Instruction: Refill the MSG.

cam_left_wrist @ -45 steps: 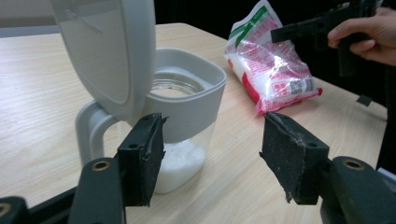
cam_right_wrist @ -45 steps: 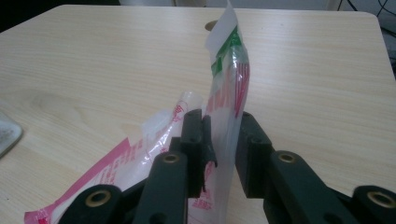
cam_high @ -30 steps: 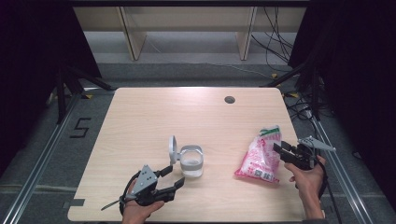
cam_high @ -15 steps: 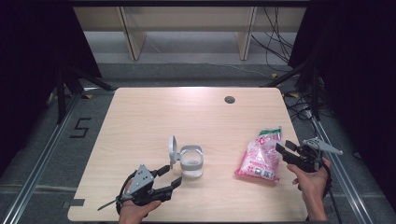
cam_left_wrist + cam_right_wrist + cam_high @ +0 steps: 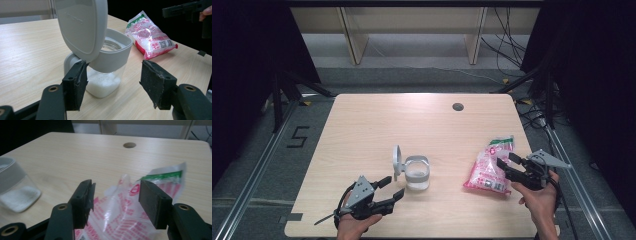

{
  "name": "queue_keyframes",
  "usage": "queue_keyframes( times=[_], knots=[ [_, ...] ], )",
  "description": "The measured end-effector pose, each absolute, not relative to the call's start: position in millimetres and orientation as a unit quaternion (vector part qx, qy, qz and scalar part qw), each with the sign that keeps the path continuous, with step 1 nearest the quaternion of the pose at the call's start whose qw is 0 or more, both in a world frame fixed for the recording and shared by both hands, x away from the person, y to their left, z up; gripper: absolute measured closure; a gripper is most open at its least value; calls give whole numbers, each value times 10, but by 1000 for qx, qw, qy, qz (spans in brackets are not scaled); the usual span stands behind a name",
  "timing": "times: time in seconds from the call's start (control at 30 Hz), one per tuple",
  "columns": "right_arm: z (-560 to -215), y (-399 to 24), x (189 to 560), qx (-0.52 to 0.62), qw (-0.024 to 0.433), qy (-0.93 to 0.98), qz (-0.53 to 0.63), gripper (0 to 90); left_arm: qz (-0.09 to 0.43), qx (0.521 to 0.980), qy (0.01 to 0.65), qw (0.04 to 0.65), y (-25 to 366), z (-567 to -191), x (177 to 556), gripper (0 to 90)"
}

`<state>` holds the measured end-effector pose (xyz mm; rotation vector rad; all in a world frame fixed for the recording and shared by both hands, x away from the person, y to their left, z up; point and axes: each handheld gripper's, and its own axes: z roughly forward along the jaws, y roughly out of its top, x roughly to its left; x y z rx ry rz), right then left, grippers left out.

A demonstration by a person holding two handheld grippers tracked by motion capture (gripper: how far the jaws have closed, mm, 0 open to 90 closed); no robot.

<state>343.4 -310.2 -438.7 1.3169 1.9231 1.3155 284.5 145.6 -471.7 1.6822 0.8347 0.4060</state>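
Since the earlier frame, the right gripper [image 5: 508,166] has drawn back a little from the bag [image 5: 490,167], and its jaws have just been opening; they now stand released, apart over the bag's edge without pressing it. On the wooden table [image 5: 377,125], the pink-and-white plastic bag with a green top lies near the right edge; its red printing is too blurred to read. A lidded jar [image 5: 416,173] of white grains stands mid-table, lid raised. Just beside it, the left gripper [image 5: 392,188] rests unclenched, empty.
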Motion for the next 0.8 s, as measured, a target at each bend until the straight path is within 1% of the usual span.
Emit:
queue_keyframes(
  times=[0.03, 0.07, 0.17, 0.2, 0.3, 0.33, 0.37, 0.47, 0.53, 0.57, 0.6, 0.63, 0.67, 0.7, 0.73, 0.8],
  knots=[
    [-4383, -3050, 3410, 482, 220, 698, 482, 451, 175, 720, 353, 571, 1470, -4719, 2855, 376],
    [-4383, -3050, 3410, 482, 220, 698, 482, 451, 174, 716, 365, 569, 1472, -4724, 2848, 376],
    [-4411, -2916, 3378, 453, 216, 720, 479, 449, 178, 717, 366, 566, 1498, -4728, 2859, 377],
    [-4416, -2877, 3355, 458, 205, 722, 476, 449, 178, 717, 366, 566, 1498, -4728, 2859, 378],
    [-4447, -2814, 3344, 434, 210, 739, 470, 448, 184, 720, 364, 561, 1513, -4714, 2853, 386],
    [-4447, -2814, 3344, 434, 210, 739, 470, 448, 190, 726, 352, 559, 1534, -4707, 2864, 386],
    [-4455, -2752, 3305, 441, 198, 736, 474, 447, 186, 718, 367, 561, 1542, -4702, 2850, 393],
    [-4470, -2708, 3287, 422, 206, 745, 473, 441, 195, 723, 357, 558, 1590, -4682, 2863, 405],
    [-4489, -2660, 3261, 422, 196, 744, 479, 438, 198, 722, 356, 559, 1611, -4680, 2873, 413],
    [-4499, -2665, 3275, 404, 202, 755, 476, 436, 201, 724, 359, 554, 1626, -4673, 2870, 422],
    [-4500, -2635, 3238, 415, 192, 757, 467, 434, 201, 724, 359, 554, 1626, -4673, 2870, 429],
    [-4517, -2618, 3235, 408, 192, 762, 464, 433, 203, 721, 361, 555, 1640, -4671, 2880, 444],
    [-4530, -2613, 3242, 396, 196, 769, 463, 432, 205, 723, 360, 553, 1650, -4667, 2887, 463],
    [-4545, -2569, 3214, 405, 183, 763, 468, 431, 207, 723, 359, 553, 1655, -4666, 2895, 485],
    [-4558, -2570, 3229, 392, 190, 770, 465, 431, 207, 723, 359, 553, 1655, -4666, 2895, 512],
    [-4578, -2522, 3193, 401, 178, 772, 460, 429, 210, 727, 356, 548, 1662, -4684, 2929, 560]
  ],
)
